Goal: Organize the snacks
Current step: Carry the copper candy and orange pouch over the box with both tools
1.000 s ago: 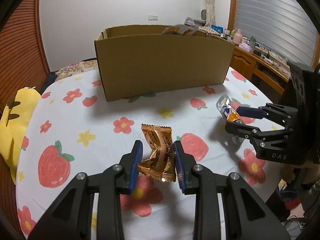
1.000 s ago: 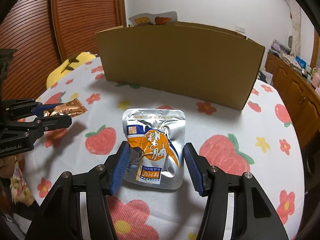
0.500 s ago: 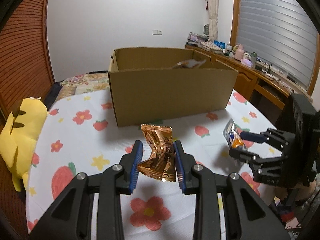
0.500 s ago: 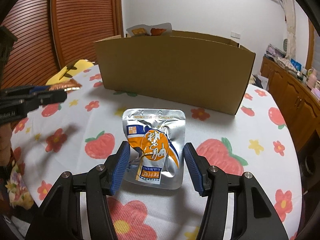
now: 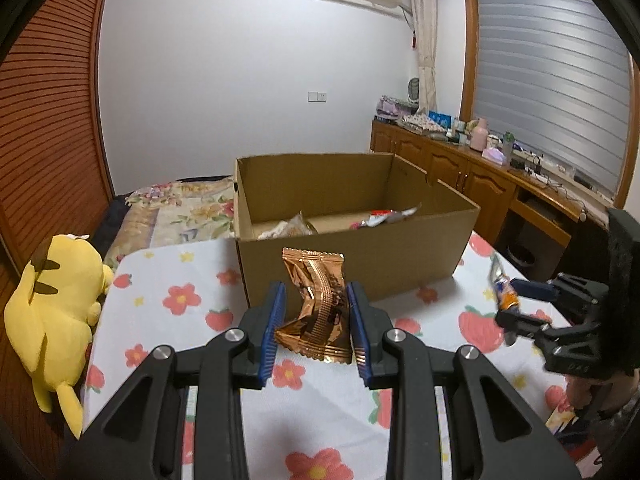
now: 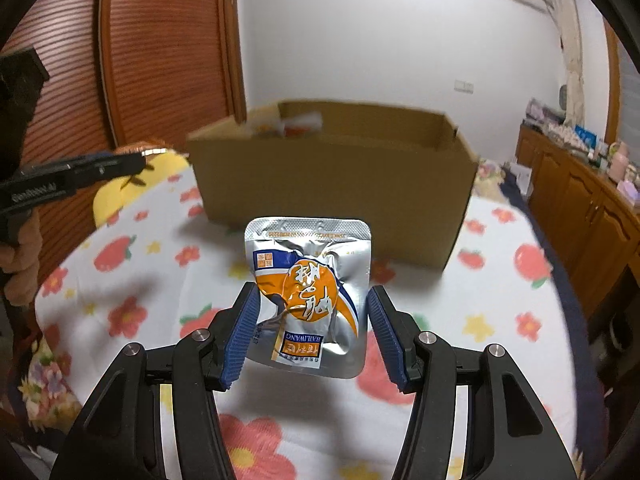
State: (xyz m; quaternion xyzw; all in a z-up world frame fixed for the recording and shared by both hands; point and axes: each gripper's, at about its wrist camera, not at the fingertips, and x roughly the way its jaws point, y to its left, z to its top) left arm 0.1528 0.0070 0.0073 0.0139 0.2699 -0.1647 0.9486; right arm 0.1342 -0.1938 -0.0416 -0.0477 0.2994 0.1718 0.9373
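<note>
Left gripper (image 5: 316,322) clamps copper packet (image 5: 316,308); right gripper (image 6: 314,332) clamps silver pouch (image 6: 310,296); box (image 5: 352,264) contents clear only leftward.

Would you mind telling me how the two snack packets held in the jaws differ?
The copper packet is crumpled and embossed, with no print visible; the silver packet is smoother, with orange and blue print. The copper one is pinched narrow, the silver one spans wider jaws. Both are foil, held above the tablecloth.

Cardboard box (image 6: 332,168) blurred; its contents (image 6: 288,124) indistinct.
</note>
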